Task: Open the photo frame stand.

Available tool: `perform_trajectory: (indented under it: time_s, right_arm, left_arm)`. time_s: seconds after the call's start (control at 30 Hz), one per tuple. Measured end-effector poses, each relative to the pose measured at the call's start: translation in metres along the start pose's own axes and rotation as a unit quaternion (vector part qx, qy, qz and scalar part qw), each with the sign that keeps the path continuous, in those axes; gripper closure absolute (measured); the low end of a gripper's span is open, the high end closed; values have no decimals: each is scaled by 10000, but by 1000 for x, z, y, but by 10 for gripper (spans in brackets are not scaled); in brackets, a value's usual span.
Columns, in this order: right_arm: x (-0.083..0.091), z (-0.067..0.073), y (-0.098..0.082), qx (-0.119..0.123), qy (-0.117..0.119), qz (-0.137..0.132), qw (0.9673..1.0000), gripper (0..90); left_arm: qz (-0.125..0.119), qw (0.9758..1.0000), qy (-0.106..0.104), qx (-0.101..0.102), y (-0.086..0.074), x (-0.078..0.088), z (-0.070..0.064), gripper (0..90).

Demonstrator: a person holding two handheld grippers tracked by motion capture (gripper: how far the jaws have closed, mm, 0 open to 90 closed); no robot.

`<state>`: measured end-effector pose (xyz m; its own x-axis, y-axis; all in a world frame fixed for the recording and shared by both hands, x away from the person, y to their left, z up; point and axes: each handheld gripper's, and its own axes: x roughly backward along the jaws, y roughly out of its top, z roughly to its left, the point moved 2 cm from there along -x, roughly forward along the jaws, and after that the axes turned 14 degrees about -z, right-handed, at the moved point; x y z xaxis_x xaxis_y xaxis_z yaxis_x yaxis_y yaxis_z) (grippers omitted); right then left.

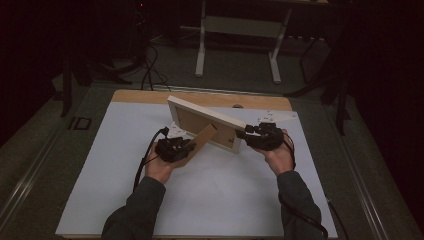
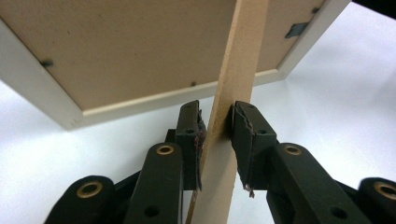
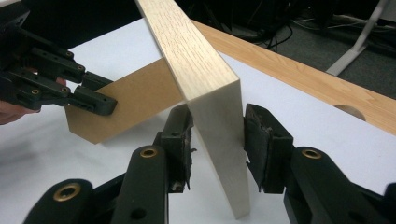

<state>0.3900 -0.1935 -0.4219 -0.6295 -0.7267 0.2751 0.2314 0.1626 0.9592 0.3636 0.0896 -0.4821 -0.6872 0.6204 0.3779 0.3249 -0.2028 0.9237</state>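
Observation:
A pale wooden picture frame (image 1: 200, 117) stands tilted over the white sheet, its brown backing (image 2: 140, 46) turned toward me. Its brown easel strut (image 1: 202, 140) is folded out from the back. My left gripper (image 1: 187, 146) is shut on that strut (image 2: 229, 116), one pad on each face, in the left gripper view (image 2: 217, 126). My right gripper (image 1: 247, 134) is shut on the frame's right side rail (image 3: 205, 79), with its jaws either side of the rail near the lower corner (image 3: 217, 135). The left gripper (image 3: 93, 100) on the strut (image 3: 135, 102) appears farther off in the right gripper view.
A white sheet (image 1: 215, 190) covers most of the wooden table (image 1: 200, 97), which has a round hole (image 3: 350, 111) near its far edge. Behind the table stand a white-legged rack (image 1: 237, 30) and cables (image 1: 150, 65) on the dark floor.

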Motion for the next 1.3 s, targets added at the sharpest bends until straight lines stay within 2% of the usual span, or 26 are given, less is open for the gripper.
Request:
perform_trajectory:
  time_s: [0.13,0.3,0.47,1.3]
  right_arm:
    - [0,2,0,-23,50,9,10000,618]
    - [1,6,-2,80,212,52,9997,612]
    - [2,9,-4,69,336,40,9994,603]
    - [5,18,-9,150,446,20,9989,582]
  left_arm:
    - [-34,10000,-42,-19,-2,2,-1,750]
    - [-46,9999,-70,87,-9,4,0,753]
    - [-6,10000,-77,20,-11,5,-2,756]
    - [7,9999,-121,66,-20,8,-4,763]
